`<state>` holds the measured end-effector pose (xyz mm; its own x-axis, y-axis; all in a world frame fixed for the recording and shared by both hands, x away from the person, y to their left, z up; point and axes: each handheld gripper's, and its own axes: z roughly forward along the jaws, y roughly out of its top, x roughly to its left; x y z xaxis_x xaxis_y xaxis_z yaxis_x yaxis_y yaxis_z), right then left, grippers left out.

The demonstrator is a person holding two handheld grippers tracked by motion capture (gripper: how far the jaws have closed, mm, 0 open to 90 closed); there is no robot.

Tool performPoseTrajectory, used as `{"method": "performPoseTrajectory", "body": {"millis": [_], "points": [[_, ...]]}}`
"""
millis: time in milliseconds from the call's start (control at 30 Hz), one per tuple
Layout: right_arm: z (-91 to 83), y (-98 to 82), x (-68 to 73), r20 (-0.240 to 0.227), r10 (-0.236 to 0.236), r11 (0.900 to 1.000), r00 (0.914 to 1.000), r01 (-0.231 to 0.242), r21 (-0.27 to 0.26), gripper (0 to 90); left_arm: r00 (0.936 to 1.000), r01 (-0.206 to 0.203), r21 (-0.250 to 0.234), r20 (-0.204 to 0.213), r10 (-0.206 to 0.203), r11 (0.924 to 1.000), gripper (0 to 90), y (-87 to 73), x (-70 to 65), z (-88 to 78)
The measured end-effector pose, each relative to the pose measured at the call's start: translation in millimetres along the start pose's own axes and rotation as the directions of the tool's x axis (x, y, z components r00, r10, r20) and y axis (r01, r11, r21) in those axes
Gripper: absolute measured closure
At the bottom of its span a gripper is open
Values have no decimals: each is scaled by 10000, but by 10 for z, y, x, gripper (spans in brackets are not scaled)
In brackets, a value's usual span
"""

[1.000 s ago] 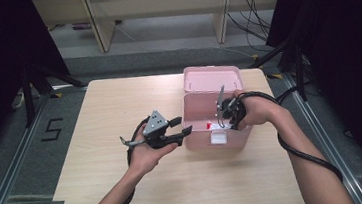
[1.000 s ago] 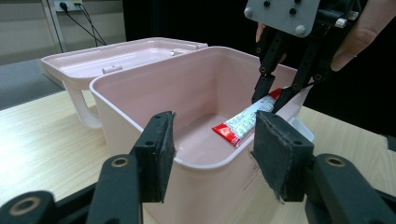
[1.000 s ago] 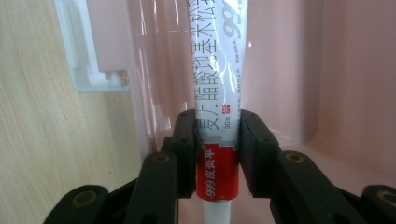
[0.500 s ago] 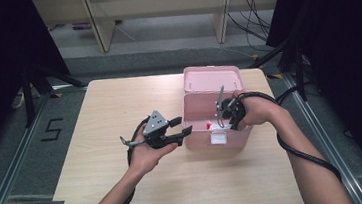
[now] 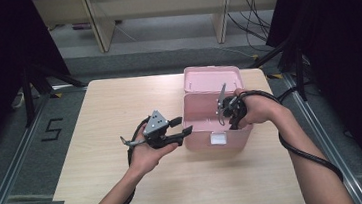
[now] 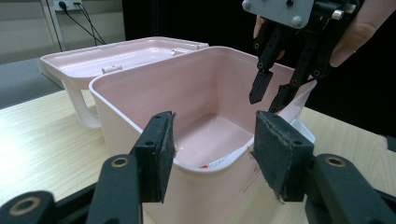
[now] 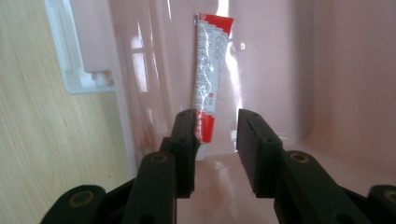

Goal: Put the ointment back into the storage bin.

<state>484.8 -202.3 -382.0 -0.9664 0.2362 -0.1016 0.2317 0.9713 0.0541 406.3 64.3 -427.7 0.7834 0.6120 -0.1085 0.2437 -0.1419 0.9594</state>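
Inside pink box [image 5: 216, 128], tube [image 7: 208, 84] lies at 12 o'clock of spread, just-opening right tongs [image 7: 215, 149]; risk: snagging on withdrawal; left tongs [image 6: 212, 154] spread, empty.

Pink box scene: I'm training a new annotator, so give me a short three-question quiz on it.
1. True or false: the lid of the pink box is open.
2. What lies inside the box under the right gripper? A) red and white tube B) scissors C) tape roll
3. Which gripper straddles the box's near wall?

Key: 1. True, the lid lies back behind the box. 2. A, the red and white tube lies on the box floor; the jaws, just opening, do not press on it. 3. The left gripper, jaws open.
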Motion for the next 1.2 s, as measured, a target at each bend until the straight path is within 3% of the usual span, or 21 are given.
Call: {"method": "performPoseTrajectory", "body": {"millis": [133,200,233,267,300,333,400,467,567,633,667,700,733,767,833,1000,1033,1100,1200], "points": [[-22,-13,8,-46,284,9996,9996,-285,-70,689,10000,6,-13,-10,-6,10000,475,-1,8,7],[-29,-21,-9,84,-20,10000,10000,20,-83,689,10000,64,-22,-28,-64,10000,475,-4,12,12],[-37,-27,4,113,229,9997,9997,-228,-111,691,10000,87,-15,-44,-87,10000,476,-5,14,14],[-38,-29,-3,115,155,9997,9998,-153,-173,693,9999,100,-17,-50,-100,9999,476,-6,15,15],[-42,-31,-16,194,-103,9995,9998,108,-291,695,9999,96,-17,-54,-96,10000,477,-6,15,18],[-57,-33,14,172,402,9988,9990,-397,-297,697,9999,96,-17,-54,-96,10000,478,-6,15,19],[-56,-48,-13,167,206,9985,9996,-197,-505,712,9999,96,-11,-44,-96,10000,480,-6,15,24],[-87,-56,8,172,455,9980,9988,-447,-438,736,9999,103,-30,-35,-103,9999,486,-5,16,31],[-117,-70,-8,400,170,9976,9991,-143,-682,783,9999,97,-27,-27,-97,9999,505,-4,15,37],[-137,-80,11,406,516,9962,9978,-486,-716,815,10000,78,-67,11,-78,9999,534,-1,9,41],[-135,-96,-17,453,206,9954,9988,-162,-940,829,10000,76,-104,5,-76,9999,552,2,2,42],[-156,-99,19,449,761,9937,9961,-720,-863,839,10000,-29,-104,25,29,9999,574,6,1,42],[-159,-111,-11,476,532,9937,9974,-482,-1008,847,10000,-32,-128,55,33,9999,598,8,-6,46],[-173,-119,3,559,835,9918,9949,-775,-1020,854,10000,-22,-174,88,24,9998,623,9,-16,51],[-190,-139,-6,584,895,9894,9943,-820,-1199,859,9997,-175,-196,156,178,9997,688,8,-25,57],[-226,-191,-35,706,1522,9782,9858,-1400,-1535,847,9988,-233,-166,423,240,9996,830,0,-81,96],[-240,-207,-40,705,1812,9734,9809,-1687,-1553,843,9987,-280,-162,422,286,9995,848,1,-91,106],[-246,-229,-61,1038,1944,9633,9754,-1698,-2081,843,9993,-251,-151,291,255,9996,893,2,-117,125],[-281,-259,-87,1081,2520,9432,9617,-2191,-2499,856,9994,-268,-36,219,269,9996,897,2,-146,169]]}}
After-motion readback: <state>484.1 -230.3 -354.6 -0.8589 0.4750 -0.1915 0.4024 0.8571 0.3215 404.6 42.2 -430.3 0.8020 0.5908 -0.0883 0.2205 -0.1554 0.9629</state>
